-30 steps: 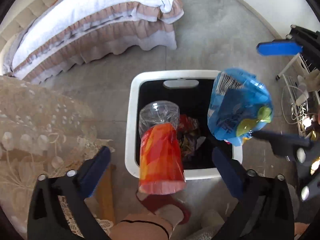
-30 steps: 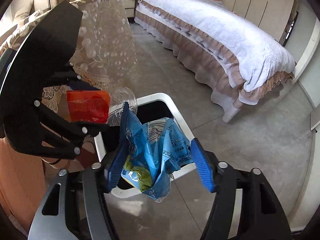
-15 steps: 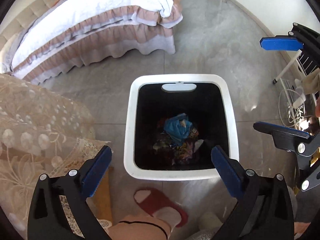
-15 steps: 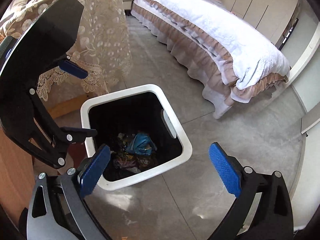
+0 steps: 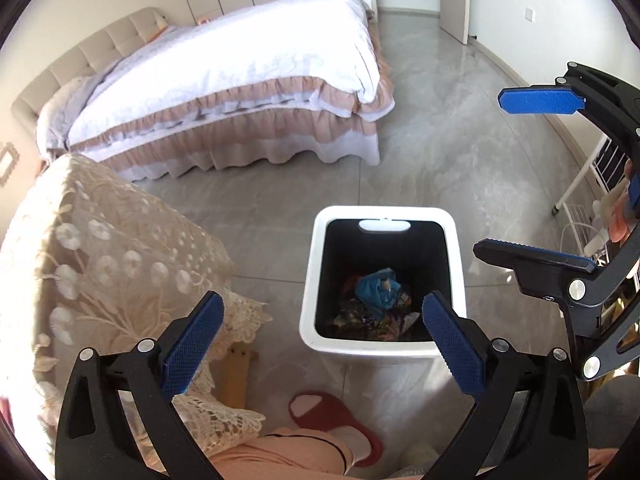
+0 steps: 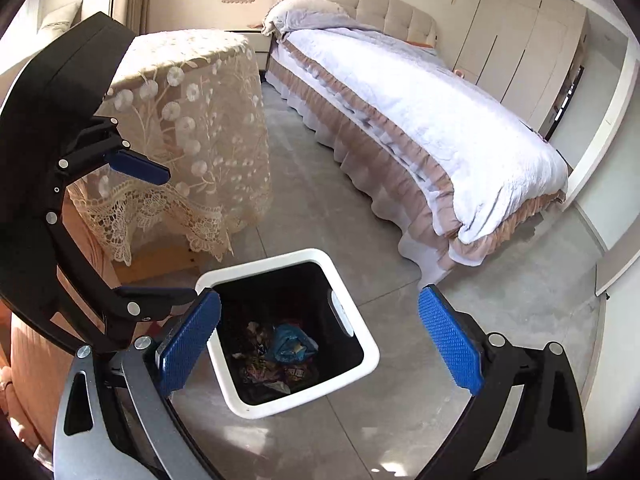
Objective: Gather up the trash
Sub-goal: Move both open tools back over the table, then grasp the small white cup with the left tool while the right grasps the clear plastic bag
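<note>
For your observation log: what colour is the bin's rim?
White, around a black inside; the bin shows best in the left wrist view.

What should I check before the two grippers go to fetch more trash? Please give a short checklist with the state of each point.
1. Left gripper open and holding nothing: ok.
2. Right gripper open and holding nothing: ok.
3. Blue bag lies inside the trash bin, on the other wrappers: ok.
4. Bin stands upright on the floor: ok.
5. Room left in the bin: ok, trash covers only the bottom.
6. More trash on the lace-covered table: cannot tell, its top is barely in view.
</note>
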{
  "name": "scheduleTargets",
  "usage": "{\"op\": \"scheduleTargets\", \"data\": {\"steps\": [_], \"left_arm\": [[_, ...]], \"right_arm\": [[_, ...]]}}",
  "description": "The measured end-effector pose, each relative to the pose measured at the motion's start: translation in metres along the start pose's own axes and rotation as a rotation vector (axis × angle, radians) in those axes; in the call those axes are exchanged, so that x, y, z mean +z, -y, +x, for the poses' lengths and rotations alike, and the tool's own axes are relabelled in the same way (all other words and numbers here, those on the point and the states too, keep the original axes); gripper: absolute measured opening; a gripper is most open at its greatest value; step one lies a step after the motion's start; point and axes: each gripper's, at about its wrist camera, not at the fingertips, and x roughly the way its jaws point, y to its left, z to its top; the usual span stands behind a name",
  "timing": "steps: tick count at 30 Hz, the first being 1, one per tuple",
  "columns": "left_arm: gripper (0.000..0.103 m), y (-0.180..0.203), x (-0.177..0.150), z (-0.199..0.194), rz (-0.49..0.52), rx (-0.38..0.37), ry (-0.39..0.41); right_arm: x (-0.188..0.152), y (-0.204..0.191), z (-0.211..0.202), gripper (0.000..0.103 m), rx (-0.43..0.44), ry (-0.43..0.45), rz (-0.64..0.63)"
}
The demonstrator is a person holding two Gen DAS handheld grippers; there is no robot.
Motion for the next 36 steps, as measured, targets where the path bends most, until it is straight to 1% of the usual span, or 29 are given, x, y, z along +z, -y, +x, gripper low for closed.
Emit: {"op": "scheduleTargets", "data": {"steps": [5, 9, 12, 14, 17, 20, 22, 25, 26, 29, 32, 36], "left_arm": [[0.098, -0.027, -0.002, -0.043, -0.077, 0.070, 0.069], [0.098, -0.054, -0.011, -0.080, -0.155, 0.142, 0.136], [0.098, -0.079, -0.022, -0.104, -0.226, 0.211, 0.178], [0.098, -0.098, -0.031, -0.119, -0.291, 0.261, 0.198], [0.098, -0.128, -0.048, -0.136, -0.382, 0.294, 0.216], [0.098, -0.154, -0.067, -0.149, -0.427, 0.378, 0.223], [0.098, -0.175, -0.080, -0.154, -0.461, 0.412, 0.219], [0.098, -0.209, -0.102, -0.159, -0.500, 0.423, 0.198], [0.098, -0.218, -0.108, -0.159, -0.509, 0.425, 0.186], [0.098, -0.238, -0.126, -0.159, -0.531, 0.388, 0.158], [0.098, -0.251, -0.138, -0.158, -0.543, 0.341, 0.155], [0.098, -0.262, -0.143, -0.151, -0.548, 0.322, 0.142]], "right_arm": [[0.026, -0.013, -0.027, 0.098, -0.007, 0.102, -0.008], [0.049, -0.024, -0.044, 0.098, 0.020, 0.189, 0.010], [0.068, -0.034, -0.049, 0.098, 0.042, 0.235, 0.020], [0.083, -0.046, -0.051, 0.098, 0.073, 0.265, 0.021], [0.107, -0.065, -0.048, 0.098, 0.130, 0.287, 0.017], [0.132, -0.085, -0.046, 0.098, 0.177, 0.314, 0.001], [0.145, -0.098, -0.045, 0.098, 0.197, 0.326, -0.013], [0.168, -0.124, -0.043, 0.098, 0.244, 0.338, -0.039], [0.181, -0.135, -0.040, 0.098, 0.271, 0.341, -0.059], [0.208, -0.157, -0.031, 0.098, 0.324, 0.341, -0.092], [0.237, -0.179, -0.014, 0.098, 0.394, 0.315, -0.111], [0.272, -0.213, 0.018, 0.098, 0.490, 0.232, -0.141]]}}
